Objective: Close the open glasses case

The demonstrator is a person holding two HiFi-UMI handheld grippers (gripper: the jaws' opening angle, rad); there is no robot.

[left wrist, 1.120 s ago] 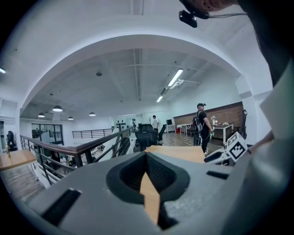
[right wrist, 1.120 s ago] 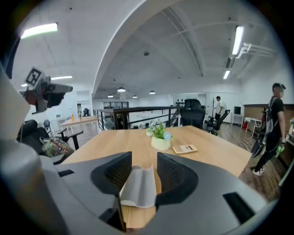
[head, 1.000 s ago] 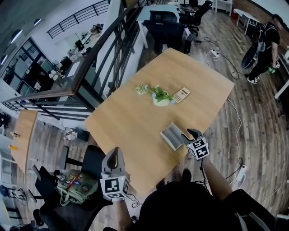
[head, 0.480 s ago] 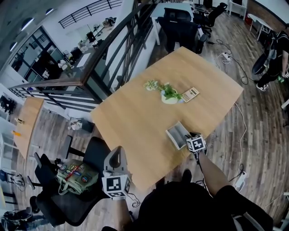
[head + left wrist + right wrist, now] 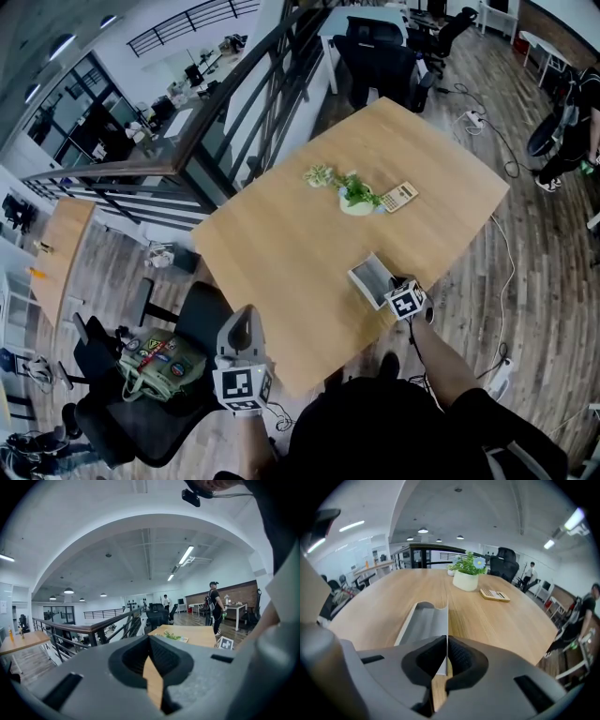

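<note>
My right gripper (image 5: 446, 641) is pinched shut on the upright lid (image 5: 446, 616) of the glasses case (image 5: 423, 627), which sits by the table's (image 5: 370, 597) near edge. The grasp looks made, so next I should fold the lid over. My left gripper (image 5: 152, 656) is closed and empty.

My right gripper (image 5: 446, 654) tilts down, jaws pinched on the glasses case (image 5: 423, 629) at its edge; my left gripper (image 5: 151, 660) sits level, jaws together, empty.
</note>
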